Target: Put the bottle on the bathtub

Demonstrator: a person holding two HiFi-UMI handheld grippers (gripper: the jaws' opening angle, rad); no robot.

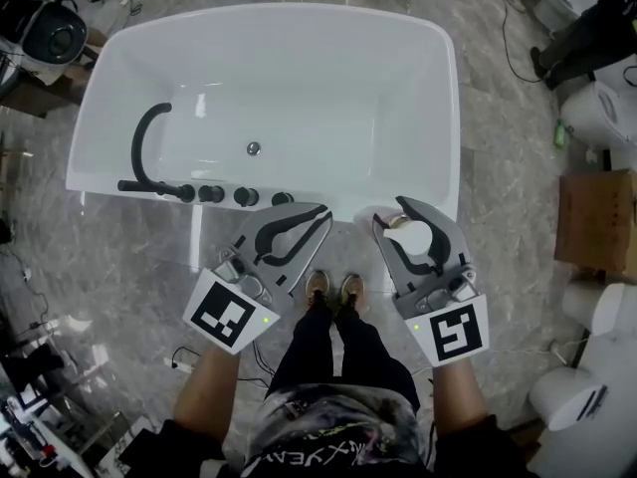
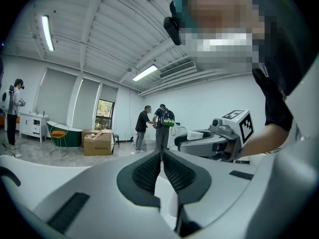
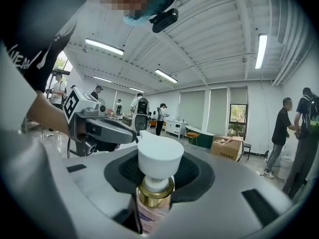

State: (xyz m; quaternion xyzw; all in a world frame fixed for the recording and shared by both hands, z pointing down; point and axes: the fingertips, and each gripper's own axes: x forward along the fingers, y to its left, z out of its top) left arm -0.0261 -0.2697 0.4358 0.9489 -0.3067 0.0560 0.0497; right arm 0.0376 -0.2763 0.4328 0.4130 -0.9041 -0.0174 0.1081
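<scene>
Bottle (image 3: 157,163) in my right gripper, pictured above the near rim of the white bathtub (image 1: 261,10), towards its right corner. How high it hangs over the rim I cannot tell.

At far left of the head view, a black curved spout (image 1: 142,142) rises from the tub's near ledge, with a row of black knobs (image 1: 211,194) beside it. My left gripper (image 1: 320,212) is just in front of that ledge, its jaws pressed together with nothing between them. Its own view shows the ribbed pads (image 2: 149,173) meeting at the tip. Its marker cube (image 1: 231,312) sits at the rear, by my left hand. My two shoes (image 1: 333,289) stand on the grey marble floor (image 1: 119,257), between the grippers and close to the tub's wall.

To the right, the right gripper (image 1: 396,215) pinches the bottle upright. Its view shows a white pump cap on top, a gold collar (image 3: 155,189) below it and a pale pink body with a label running down between the dark pads. Its marker cube (image 1: 453,329) faces up, by my right hand. At far right a cardboard box (image 1: 597,217) sits on the floor, well apart from the tub.
</scene>
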